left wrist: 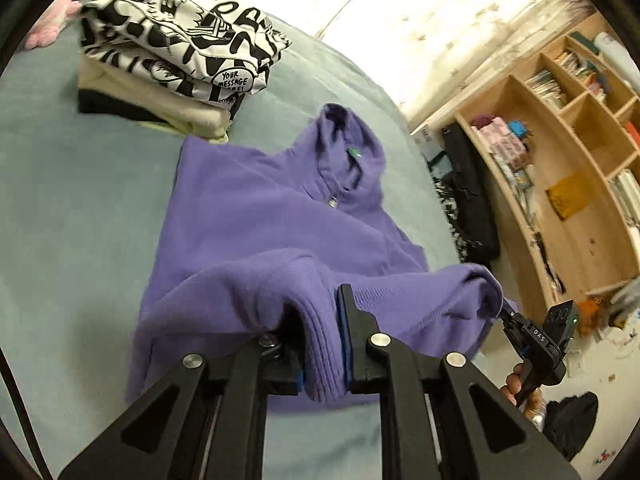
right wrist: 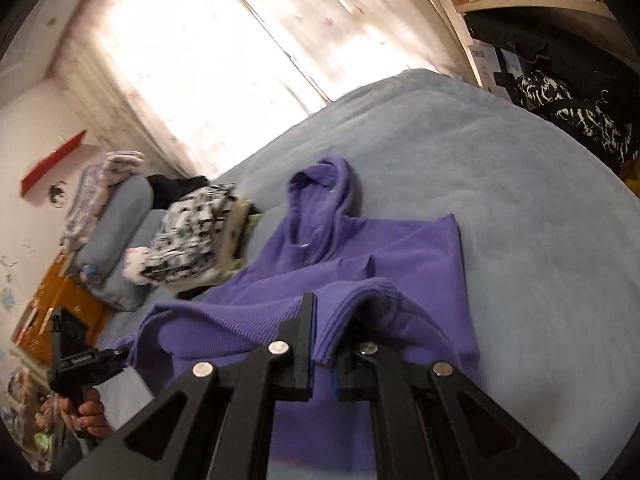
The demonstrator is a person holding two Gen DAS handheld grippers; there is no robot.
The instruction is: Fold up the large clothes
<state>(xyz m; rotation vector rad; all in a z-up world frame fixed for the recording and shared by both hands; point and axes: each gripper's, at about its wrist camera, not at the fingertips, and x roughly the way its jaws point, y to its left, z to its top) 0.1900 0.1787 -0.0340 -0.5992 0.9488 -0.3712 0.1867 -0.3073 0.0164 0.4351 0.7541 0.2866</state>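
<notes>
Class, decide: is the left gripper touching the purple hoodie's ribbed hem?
Touching. The left wrist view shows the left gripper with its fingers clamped on the purple hoodie, ribbed hem pinched between them.

Purple hoodie (left wrist: 256,216) spread on a pale blue bed (left wrist: 80,208), hood toward the far edge; ribbed hem lifted off the bed along the near edge; left gripper (left wrist: 320,344) clamped tight on a fold of that hem, black fingers (left wrist: 352,320) with blue pads pressing the cloth; right gripper (left wrist: 505,316) pinching the hem's other corner near the right edge, held by a hand (left wrist: 520,390); stack of folded clothes (left wrist: 172,60) at the far left corner, black-and-white printed top uppermost; wooden shelves (left wrist: 572,168) beyond the bed.
</notes>
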